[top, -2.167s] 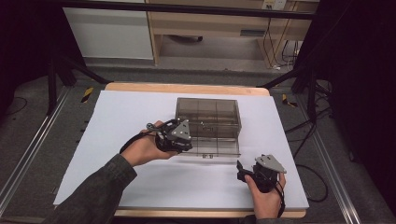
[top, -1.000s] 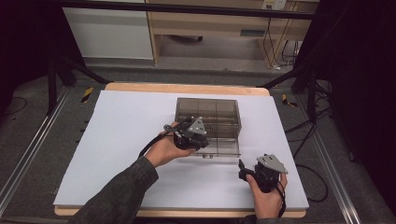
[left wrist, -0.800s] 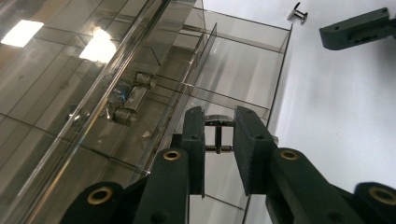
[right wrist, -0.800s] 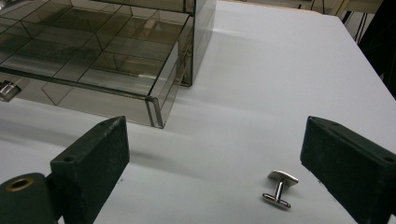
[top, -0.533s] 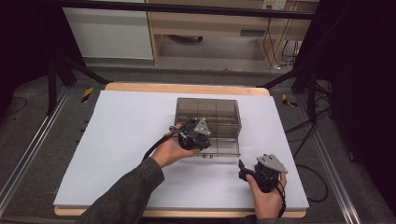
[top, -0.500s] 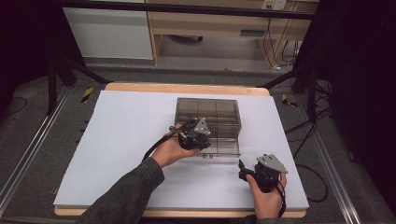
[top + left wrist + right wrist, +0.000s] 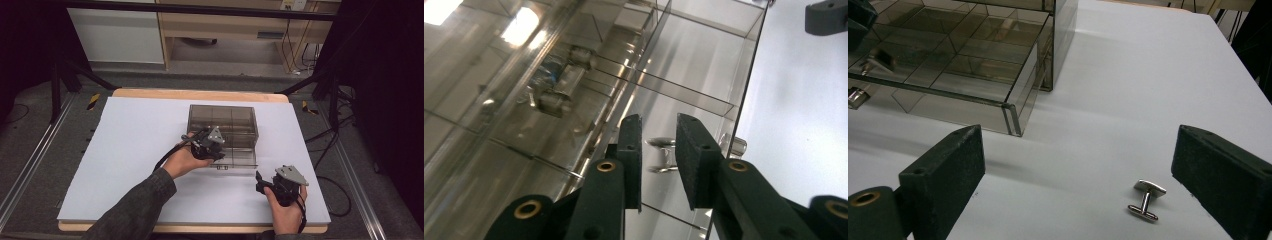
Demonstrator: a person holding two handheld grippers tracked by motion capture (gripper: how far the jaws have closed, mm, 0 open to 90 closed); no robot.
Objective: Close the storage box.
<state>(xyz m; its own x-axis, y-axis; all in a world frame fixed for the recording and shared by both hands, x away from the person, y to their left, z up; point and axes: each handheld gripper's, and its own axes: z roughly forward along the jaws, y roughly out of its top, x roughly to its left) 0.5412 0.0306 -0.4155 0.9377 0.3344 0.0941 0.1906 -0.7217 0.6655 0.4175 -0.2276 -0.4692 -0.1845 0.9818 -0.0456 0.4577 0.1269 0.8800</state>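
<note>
Nearest, at the right near edge of the table: the right gripper (image 7: 260,181), black plastic with a grey three-cornered plate on top, held low in the right hand (image 7: 286,215). Jaws wide apart, nothing between the rough black pads (image 7: 945,170). Just ahead of them, lying free on the white sheet (image 7: 125,150): a small metal cufflink (image 7: 1146,199), shiny silver, a flat bar on a short post.

A little farther, in the middle: the left gripper (image 7: 659,150), in the left hand (image 7: 182,160), dark knitted sleeve behind. Jaws only narrowly apart, pads matte and grainy, around a second shiny cufflink (image 7: 660,155) but not clearly touching it; clamped or not, cannot tell. This one sits at the near front wall of the drawer (image 7: 235,159).

Then the box (image 7: 222,120): smoky transparent plastic, rectangular, thin divider walls inside, drawer pulled out toward the near side, small clear knob on its front.

Under all: a smooth white sheet over a table (image 7: 200,94) with a pale wooden edge. Beyond: grey floor, metal rails left and right, black cables, a wooden bench, dark curtains. Some small print on the drawer front, too tiny to read.
</note>
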